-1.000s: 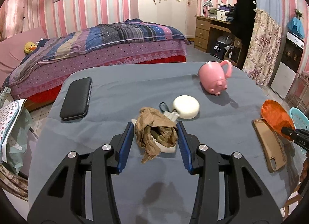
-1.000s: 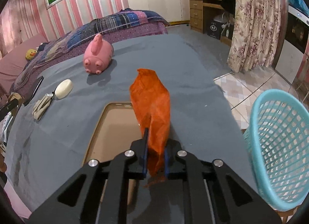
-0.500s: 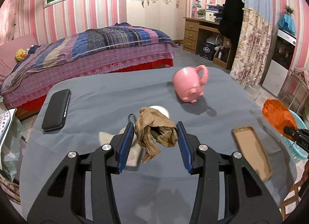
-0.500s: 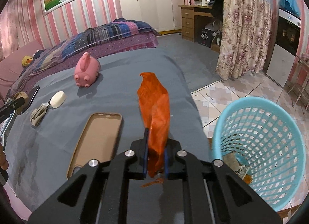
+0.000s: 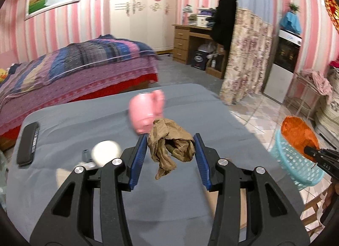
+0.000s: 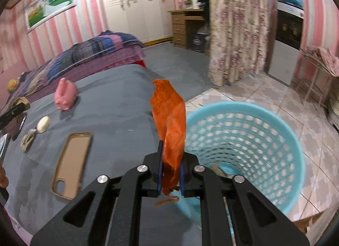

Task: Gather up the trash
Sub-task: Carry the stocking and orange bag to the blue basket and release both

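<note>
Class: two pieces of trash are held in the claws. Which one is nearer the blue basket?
The orange wrapper in the right claw, right beside the basket. The brown crumpled paper, in the left claw, is over the table.

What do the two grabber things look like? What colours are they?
Both are black plastic. The left gripper has angular arms with cut-out holes, round silver bolts and blue ridged pads inside its fingers. The right gripper looks the same: black arms, silver bolts, blue pads. Small white lettering marks its side in the left view.
</note>
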`<state>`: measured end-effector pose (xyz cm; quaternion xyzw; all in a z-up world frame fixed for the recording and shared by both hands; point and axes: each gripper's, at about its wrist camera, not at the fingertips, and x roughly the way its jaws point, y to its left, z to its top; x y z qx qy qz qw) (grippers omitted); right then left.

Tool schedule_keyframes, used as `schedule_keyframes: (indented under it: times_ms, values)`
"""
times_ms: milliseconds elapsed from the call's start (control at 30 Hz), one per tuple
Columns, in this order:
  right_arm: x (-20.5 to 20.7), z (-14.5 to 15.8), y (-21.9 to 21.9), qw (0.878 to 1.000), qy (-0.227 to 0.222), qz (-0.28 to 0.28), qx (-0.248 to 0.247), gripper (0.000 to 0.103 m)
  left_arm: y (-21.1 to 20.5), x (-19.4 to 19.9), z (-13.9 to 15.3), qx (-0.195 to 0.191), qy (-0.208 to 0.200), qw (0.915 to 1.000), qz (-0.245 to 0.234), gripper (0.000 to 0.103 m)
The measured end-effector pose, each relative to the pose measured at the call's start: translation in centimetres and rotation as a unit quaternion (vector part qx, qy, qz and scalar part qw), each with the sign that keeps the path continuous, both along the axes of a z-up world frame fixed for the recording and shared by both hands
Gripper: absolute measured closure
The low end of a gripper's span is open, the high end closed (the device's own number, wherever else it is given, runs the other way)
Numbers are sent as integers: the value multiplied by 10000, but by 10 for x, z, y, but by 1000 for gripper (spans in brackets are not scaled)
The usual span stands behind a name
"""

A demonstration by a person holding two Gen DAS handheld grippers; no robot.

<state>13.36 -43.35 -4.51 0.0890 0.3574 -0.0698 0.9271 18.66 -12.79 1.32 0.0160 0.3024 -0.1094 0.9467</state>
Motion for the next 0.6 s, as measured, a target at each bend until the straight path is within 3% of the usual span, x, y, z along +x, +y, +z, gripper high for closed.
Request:
schedule_keyframes:
  times_ms: [333,600]
  values:
    - [-22,-14,-72,9960,208,-873,30,91,-97,-3,-5,77,-32,9966,-821,59]
    - [-29,-23,-105,9929,309,-1146,80,91,-171,-12,-22,68,186,9890,-1463,59]
